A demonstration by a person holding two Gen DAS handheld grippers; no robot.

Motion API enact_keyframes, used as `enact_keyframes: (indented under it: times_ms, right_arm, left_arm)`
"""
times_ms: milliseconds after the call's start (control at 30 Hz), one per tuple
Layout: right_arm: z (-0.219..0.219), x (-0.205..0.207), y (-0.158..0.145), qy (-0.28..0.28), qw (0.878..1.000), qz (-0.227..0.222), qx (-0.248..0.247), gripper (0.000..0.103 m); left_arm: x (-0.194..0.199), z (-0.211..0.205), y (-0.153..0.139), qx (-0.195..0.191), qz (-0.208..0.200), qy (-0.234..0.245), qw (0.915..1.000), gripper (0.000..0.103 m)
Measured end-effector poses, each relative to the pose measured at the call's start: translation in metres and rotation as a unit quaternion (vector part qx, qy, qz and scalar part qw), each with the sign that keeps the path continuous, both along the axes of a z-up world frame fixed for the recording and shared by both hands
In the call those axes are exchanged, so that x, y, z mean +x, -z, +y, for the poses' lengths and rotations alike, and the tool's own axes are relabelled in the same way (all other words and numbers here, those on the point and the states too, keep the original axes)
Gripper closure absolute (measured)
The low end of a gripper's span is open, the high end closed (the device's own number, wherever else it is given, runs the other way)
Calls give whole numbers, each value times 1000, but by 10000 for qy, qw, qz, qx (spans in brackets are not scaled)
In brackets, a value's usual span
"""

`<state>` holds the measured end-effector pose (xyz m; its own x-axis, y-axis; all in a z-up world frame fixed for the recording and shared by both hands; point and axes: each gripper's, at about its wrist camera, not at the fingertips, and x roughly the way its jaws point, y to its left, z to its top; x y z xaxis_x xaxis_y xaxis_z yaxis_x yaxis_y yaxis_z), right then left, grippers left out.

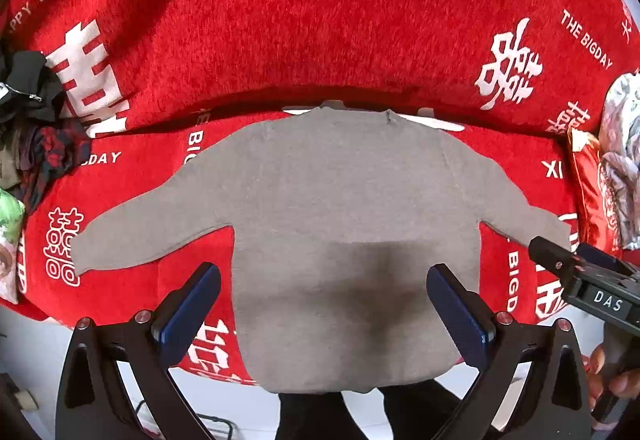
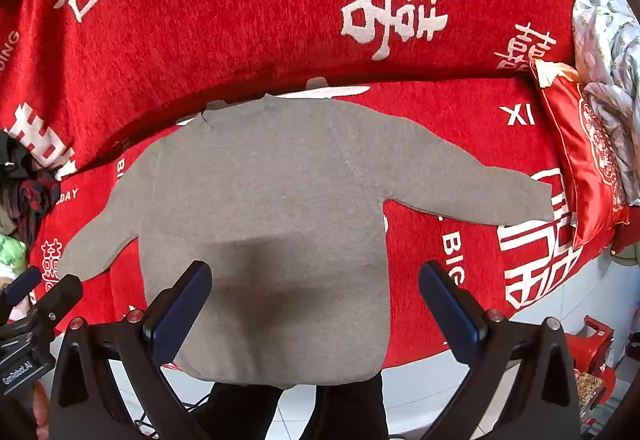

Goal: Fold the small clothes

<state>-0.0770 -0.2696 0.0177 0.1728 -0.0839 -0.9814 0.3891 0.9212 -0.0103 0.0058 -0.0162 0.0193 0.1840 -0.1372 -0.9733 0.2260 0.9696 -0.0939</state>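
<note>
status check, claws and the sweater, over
Left claw and right claw both open, empty, above the hem. Grey knit sweater lies flat on red wedding-print blanket, sleeves spread, unfolded. Nothing on it.

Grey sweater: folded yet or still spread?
Spread. The grey sweater lies flat on the red blanket, both sleeves out to the sides, no fold visible. Both grippers' jaws open above it.

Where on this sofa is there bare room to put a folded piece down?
Bare red blanket lies under each sleeve of the spread grey sweater. The ends are crowded: dark clothes pile one side, red satin cushion the other.
</note>
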Motion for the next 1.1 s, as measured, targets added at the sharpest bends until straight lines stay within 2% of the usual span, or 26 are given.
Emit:
enact_keyframes:
  times_ms: [167,300,533,667,1100]
  right_arm:
    - [0,0,0,-8,10000,6,-6,0]
    - [0,0,0,2,10000,4,4,0]
    - [0,0,0,5,10000,19,-4,0]
    - [-1,0,2,18,10000,39,22,0]
    - [-1,1,8,8,9999,126,25,0]
  left_arm:
    - [2,-4,1,175,-21,43,9998,0]
    - [3,-3,1,38,51,23,10000,0]
    - [3,-9,2,154,50,179,9997,0]
    - [5,-7,4,107,122,74,9998,0]
    - [4,-1,11,300,159,37,9994,0]
